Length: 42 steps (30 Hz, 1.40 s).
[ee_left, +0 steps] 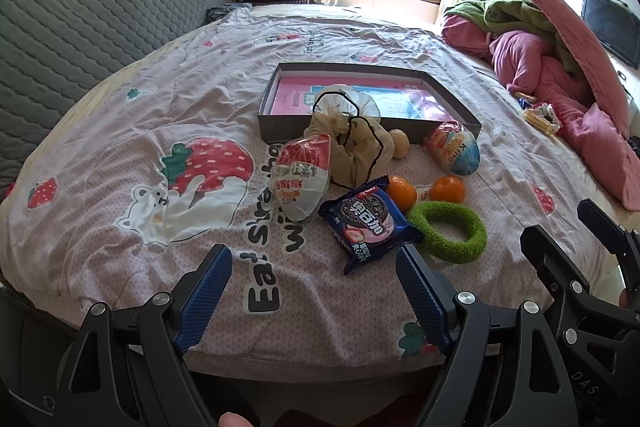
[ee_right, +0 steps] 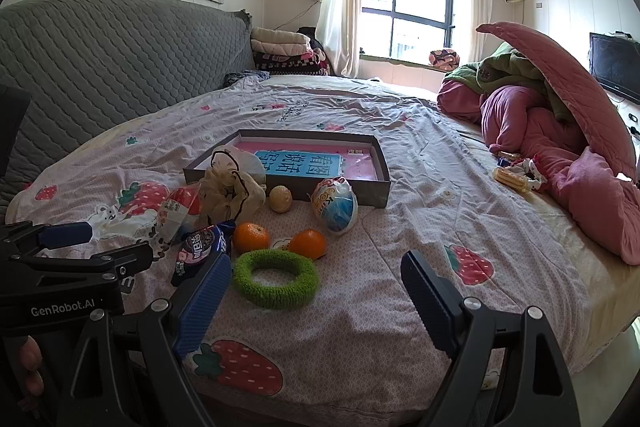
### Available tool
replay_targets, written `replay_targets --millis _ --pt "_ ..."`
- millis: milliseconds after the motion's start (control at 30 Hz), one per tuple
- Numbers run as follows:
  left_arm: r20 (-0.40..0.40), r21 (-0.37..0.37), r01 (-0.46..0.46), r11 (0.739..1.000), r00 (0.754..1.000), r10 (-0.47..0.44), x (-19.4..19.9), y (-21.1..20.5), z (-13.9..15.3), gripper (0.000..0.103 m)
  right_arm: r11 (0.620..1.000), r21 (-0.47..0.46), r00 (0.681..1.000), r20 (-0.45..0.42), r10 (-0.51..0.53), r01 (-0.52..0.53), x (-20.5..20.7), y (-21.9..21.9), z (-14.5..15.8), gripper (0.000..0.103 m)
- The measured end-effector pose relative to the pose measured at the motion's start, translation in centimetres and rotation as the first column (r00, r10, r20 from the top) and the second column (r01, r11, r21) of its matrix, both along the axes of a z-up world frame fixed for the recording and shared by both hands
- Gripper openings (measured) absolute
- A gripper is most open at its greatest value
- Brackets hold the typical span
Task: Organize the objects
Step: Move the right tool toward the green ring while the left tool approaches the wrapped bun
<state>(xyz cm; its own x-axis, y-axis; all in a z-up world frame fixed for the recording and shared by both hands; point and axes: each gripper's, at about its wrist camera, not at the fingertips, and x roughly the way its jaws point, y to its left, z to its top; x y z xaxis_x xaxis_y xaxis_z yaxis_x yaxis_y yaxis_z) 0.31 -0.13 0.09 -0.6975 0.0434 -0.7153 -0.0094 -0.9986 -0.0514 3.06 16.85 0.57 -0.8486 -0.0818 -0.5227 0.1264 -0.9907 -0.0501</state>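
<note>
A shallow grey box (ee_left: 280, 131) (ee_right: 288, 183) with a pink and blue book inside lies on the bed. In front of it lie a cream drawstring pouch (ee_left: 352, 143) (ee_right: 230, 193), two egg-shaped snack packs (ee_left: 302, 175) (ee_left: 454, 147) (ee_right: 335, 205), a blue cookie packet (ee_left: 370, 223) (ee_right: 200, 247), two oranges (ee_left: 400, 191) (ee_left: 448, 189) (ee_right: 251, 237) (ee_right: 308, 243), a small tan ball (ee_left: 399, 143) (ee_right: 280, 199) and a green fuzzy ring (ee_left: 448, 237) (ee_right: 276, 277). My left gripper (ee_left: 314, 291) is open, just short of the cookie packet. My right gripper (ee_right: 316, 299) is open, just short of the ring.
A strawberry-print sheet (ee_left: 120, 147) covers the bed. A grey quilted headboard (ee_right: 100, 59) stands at left. Pink and green bedding (ee_right: 560, 147) is piled at right, with small snack packs (ee_right: 516, 175) beside it. The bed's near edge runs under both grippers.
</note>
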Motion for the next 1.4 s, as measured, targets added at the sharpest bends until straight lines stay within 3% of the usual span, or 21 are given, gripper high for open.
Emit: replay_targets --millis 633,1400 --pt "0.011 0.014 0.001 1.000 1.000 -0.002 -0.1 0.0 -0.3 0.085 1.000 -0.005 1.000 0.005 -0.003 0.003 0.0 0.0 -0.1 0.086" --pt "0.088 0.048 0.024 0.999 0.996 -0.028 -1.2 -0.1 -3.2 0.085 0.999 -0.039 0.997 0.076 0.003 0.000 -1.1 0.6 -2.0 0.086"
